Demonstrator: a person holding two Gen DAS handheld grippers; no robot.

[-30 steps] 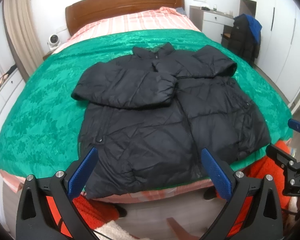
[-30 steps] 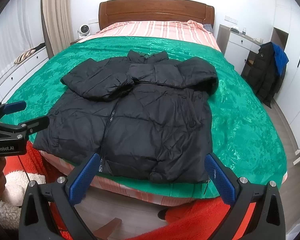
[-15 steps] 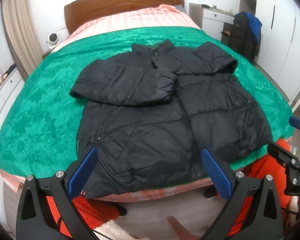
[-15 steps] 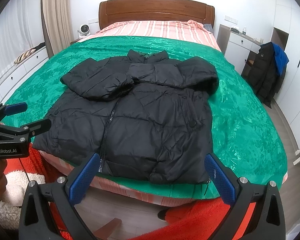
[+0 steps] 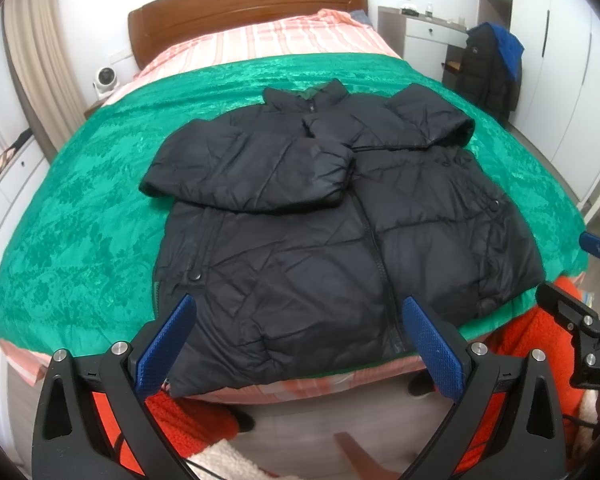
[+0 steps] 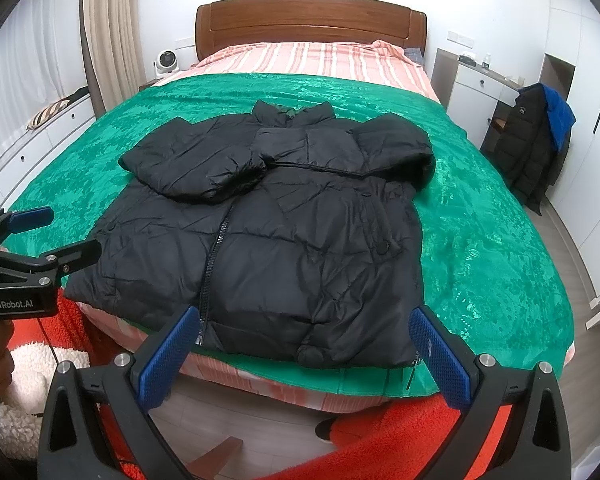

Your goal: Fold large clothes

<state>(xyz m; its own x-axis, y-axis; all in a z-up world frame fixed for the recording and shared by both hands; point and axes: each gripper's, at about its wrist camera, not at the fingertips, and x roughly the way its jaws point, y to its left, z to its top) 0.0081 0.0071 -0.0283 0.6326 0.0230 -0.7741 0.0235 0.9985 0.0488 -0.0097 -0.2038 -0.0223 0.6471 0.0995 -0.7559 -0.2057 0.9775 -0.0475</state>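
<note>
A black puffer jacket (image 5: 320,220) lies front-up on the green bedspread (image 5: 84,232), both sleeves folded across its chest, hem at the near bed edge. It also shows in the right wrist view (image 6: 268,232). My left gripper (image 5: 298,332) is open and empty, just short of the hem's left half. My right gripper (image 6: 304,344) is open and empty, in front of the hem's right half. Each gripper shows at the edge of the other's view: the right one (image 5: 572,276), the left one (image 6: 48,236).
The bed has a wooden headboard (image 6: 312,20) and a striped pink sheet (image 6: 312,60). A dark coat with a blue hood (image 6: 540,144) hangs by a white desk on the right. White drawers (image 6: 32,136) line the left wall. An orange fleece garment (image 6: 400,432) is below the grippers.
Both grippers have moved slightly closer to the jacket's hem. The jacket has not moved, and both grippers stay open.
</note>
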